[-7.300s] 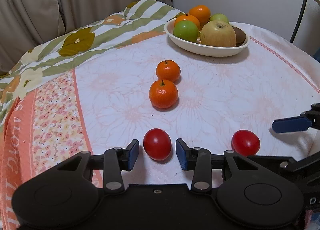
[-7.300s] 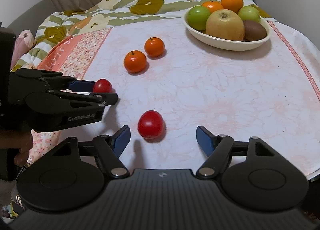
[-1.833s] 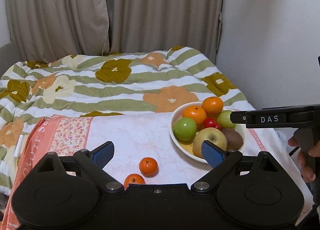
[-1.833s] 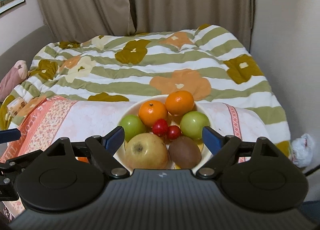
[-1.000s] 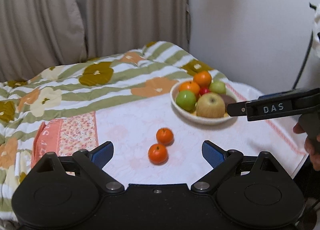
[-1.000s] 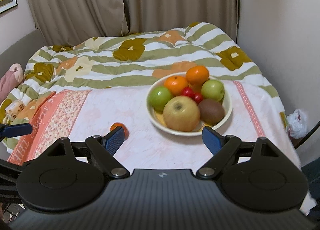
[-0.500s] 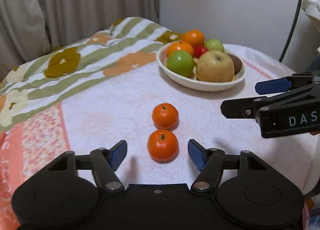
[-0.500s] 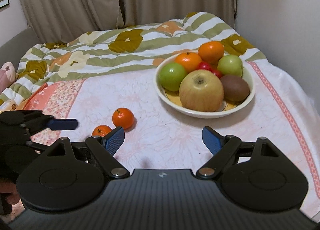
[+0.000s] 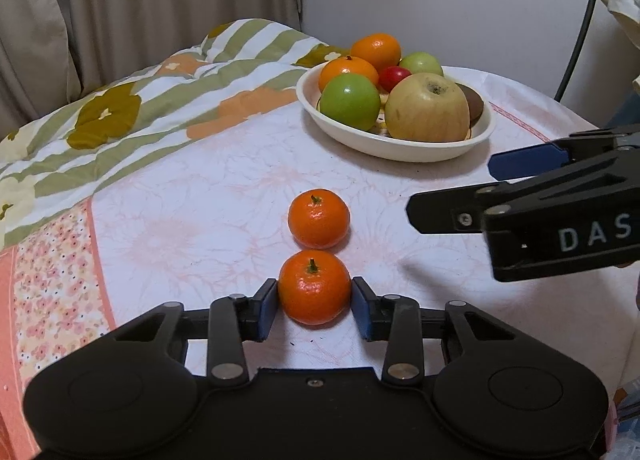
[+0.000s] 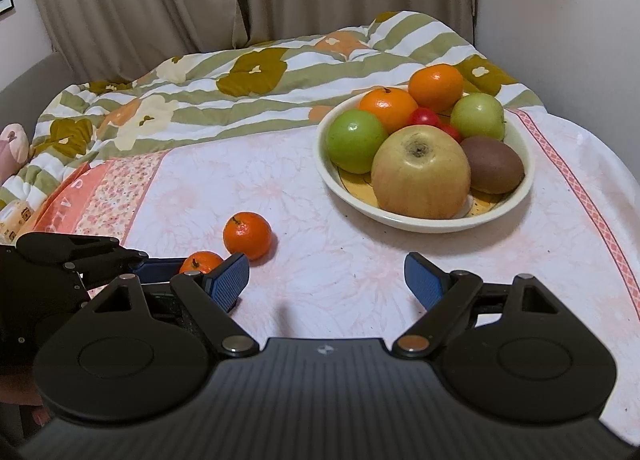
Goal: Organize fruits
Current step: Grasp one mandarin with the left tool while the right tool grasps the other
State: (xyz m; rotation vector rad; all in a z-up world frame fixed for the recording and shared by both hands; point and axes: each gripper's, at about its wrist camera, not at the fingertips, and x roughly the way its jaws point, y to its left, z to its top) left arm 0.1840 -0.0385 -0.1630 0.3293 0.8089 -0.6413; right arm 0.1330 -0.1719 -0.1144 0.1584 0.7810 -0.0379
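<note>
Here, most fruits fill the bowl (image 9: 400, 150); two mandarins remain on the tablecloth (image 9: 224, 188). The left gripper (image 9: 315, 302) is closing on the near mandarin (image 9: 314, 286); the right gripper (image 10: 326, 280) gapes empty.

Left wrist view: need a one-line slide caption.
Left tongs closing around the nearer mandarin on the tablecloth, second mandarin just beyond, fruit bowl behind, right tongs open alongside.

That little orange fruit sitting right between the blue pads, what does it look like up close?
The nearer mandarin is small, round and glossy orange, with a short green stem pointing up. It sits upright on the pale floral tablecloth, just in front of a second mandarin, nearly touching it. The left gripper is closing on it, a blue pad at each side, apparently touching its skin.
</note>
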